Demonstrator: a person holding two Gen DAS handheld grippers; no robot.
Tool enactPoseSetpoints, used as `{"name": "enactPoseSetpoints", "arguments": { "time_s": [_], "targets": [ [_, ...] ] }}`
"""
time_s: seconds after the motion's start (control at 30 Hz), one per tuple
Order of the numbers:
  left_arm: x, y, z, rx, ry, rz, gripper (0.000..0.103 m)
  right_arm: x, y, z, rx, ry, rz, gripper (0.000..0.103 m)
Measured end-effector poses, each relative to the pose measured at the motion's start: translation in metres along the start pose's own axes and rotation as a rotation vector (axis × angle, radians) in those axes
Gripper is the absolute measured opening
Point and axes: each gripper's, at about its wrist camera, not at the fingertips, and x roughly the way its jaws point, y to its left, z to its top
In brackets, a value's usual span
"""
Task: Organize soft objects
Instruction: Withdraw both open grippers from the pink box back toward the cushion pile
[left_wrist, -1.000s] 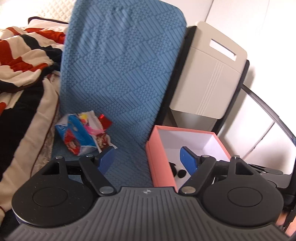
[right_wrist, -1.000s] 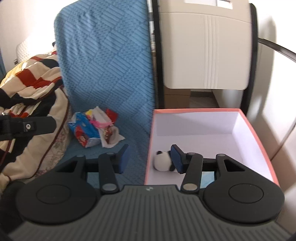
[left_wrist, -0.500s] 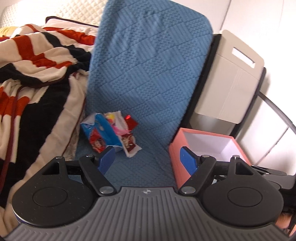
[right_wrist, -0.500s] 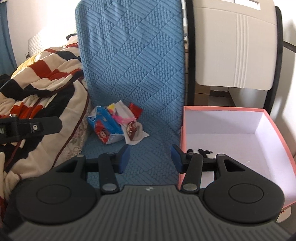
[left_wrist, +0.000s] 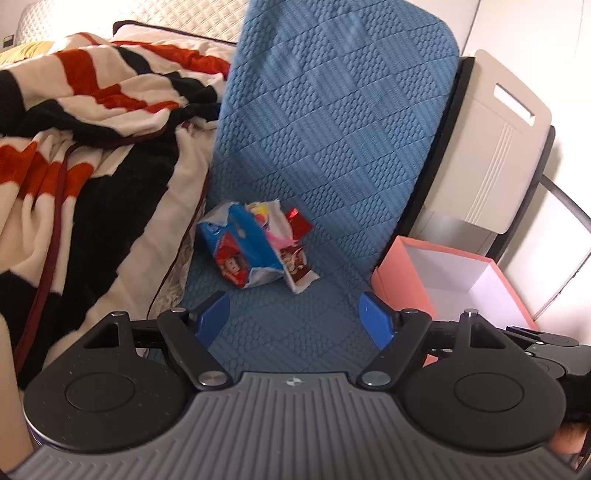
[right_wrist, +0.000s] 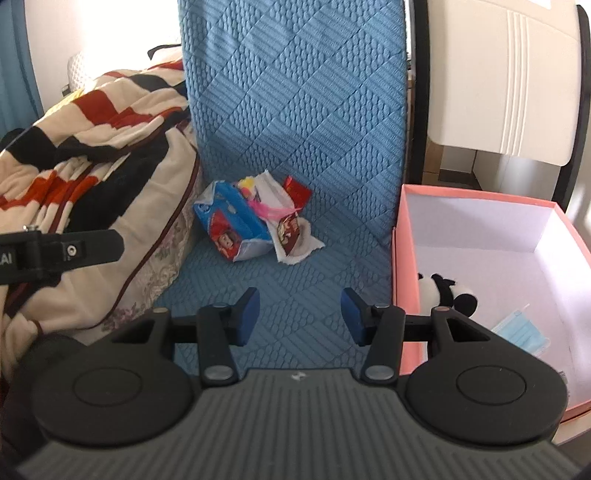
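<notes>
Blue-padded left gripper (left_wrist: 295, 317) and right gripper (right_wrist: 300, 314) both gape, empty, near crumpled colourful fabric pile (right_wrist: 255, 221).

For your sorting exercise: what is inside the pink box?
Inside the pink box lie a panda plush toy and a blue face mask. The right gripper's body covers the near floor, so anything there is unseen.
</notes>
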Motion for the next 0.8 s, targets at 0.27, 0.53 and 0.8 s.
{"name": "enactPoseSetpoints", "arguments": {
  "time_s": [0.27, 0.53, 0.8],
  "targets": [
    [0.015, 0.005, -0.025, 0.027, -0.023, 0.044, 0.081, 0.012, 0.004, -0.018, -0.008, 0.016, 0.007, 0.051],
    [0.055, 0.007, -0.026, 0.042, -0.029, 0.03, 0.081, 0.042, 0.0, -0.029, 0.011, 0.032, 0.013, 0.051],
    [0.106, 0.018, -0.014, -0.045, -0.02, 0.031, 0.081, 0.067, -0.006, -0.023, 0.007, 0.016, 0.039, 0.051]
  ]
}}
